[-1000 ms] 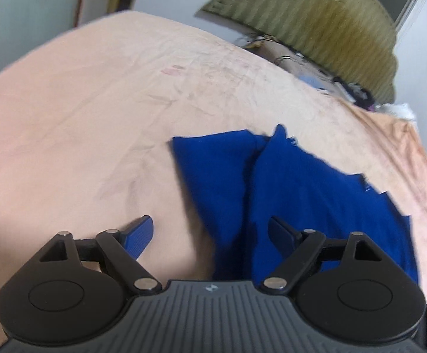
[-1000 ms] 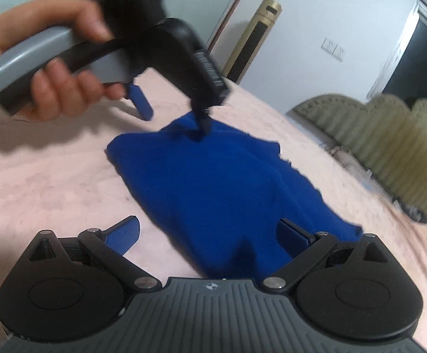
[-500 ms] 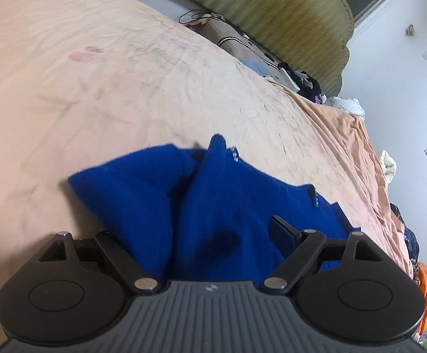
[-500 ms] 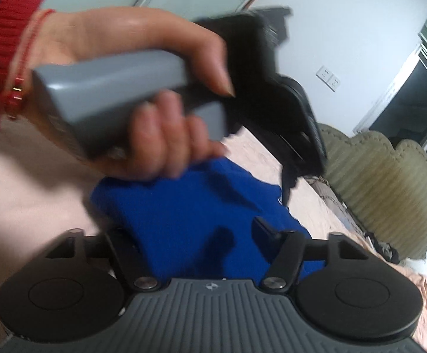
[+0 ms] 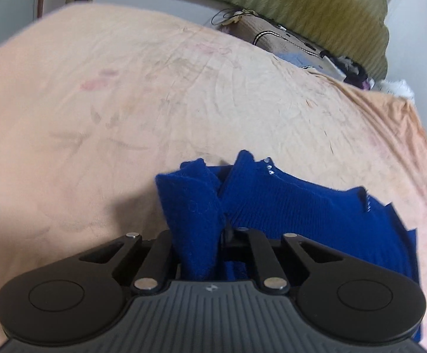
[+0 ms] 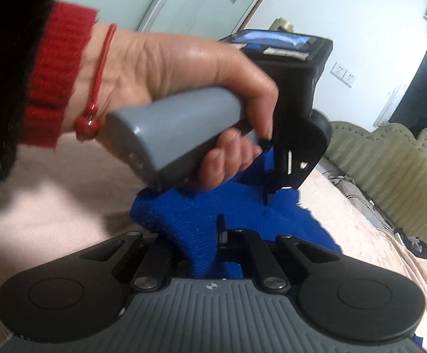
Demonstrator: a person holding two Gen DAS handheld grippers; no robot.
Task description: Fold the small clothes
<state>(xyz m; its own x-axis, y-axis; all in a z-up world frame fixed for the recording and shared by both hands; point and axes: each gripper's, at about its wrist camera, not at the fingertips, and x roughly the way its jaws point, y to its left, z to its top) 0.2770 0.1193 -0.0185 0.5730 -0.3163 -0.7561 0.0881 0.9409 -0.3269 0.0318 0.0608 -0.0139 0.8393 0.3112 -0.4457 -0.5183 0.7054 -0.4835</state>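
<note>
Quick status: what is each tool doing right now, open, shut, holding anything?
Left tool: jaws have just closed, shut on a fold of the blue knit garment.
Right tool: jaws have just closed, shut on the same garment's near edge.

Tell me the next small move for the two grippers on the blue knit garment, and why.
Probably lift both pinched edges together and carry them over to start a fold. The left gripper and right gripper are each shut on a bunched fold of the blue knit garment, which otherwise lies rumpled on the peach bedspread.
</note>
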